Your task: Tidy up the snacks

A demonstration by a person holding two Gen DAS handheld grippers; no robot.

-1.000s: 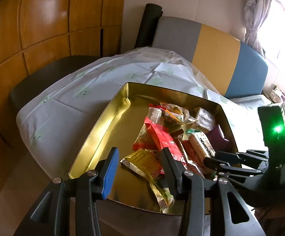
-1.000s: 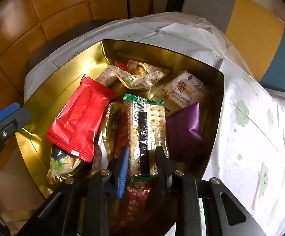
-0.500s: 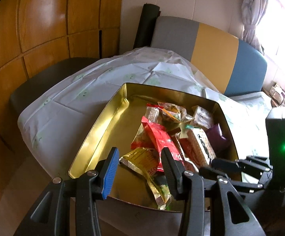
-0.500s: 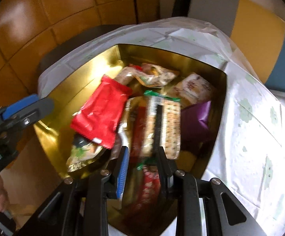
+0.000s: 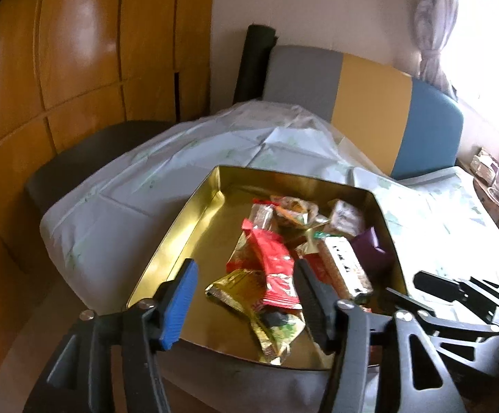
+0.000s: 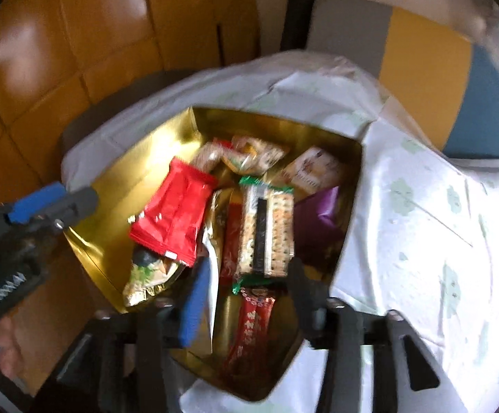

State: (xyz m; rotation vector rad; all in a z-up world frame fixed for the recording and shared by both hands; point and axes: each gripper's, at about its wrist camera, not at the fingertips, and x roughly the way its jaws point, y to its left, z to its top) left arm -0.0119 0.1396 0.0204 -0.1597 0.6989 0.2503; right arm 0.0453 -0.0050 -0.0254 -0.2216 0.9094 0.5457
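Gold tin (image 6: 105, 206) sits on the bench (image 6: 421, 227), and the snacks lie in a heap on its right side. The cracker pack (image 6: 266, 230) with green ends rests on top, beside the red bag (image 6: 177, 213) and the purple pack (image 6: 318, 220). Its left side is bare gold.

The right claw (image 6: 246, 285) hangs just over the near end of the cracker pack, spread wide and holding nothing. The left claw (image 5: 246, 292) is spread wide too, empty, near the tin's front edge above a gold wrapper (image 5: 246, 292).

To do this well, pick one snack at a time. Come down straight, pinch the cracker pack across its narrow sides, and squeeze softly so nothing cracks. Keep the two claws apart.
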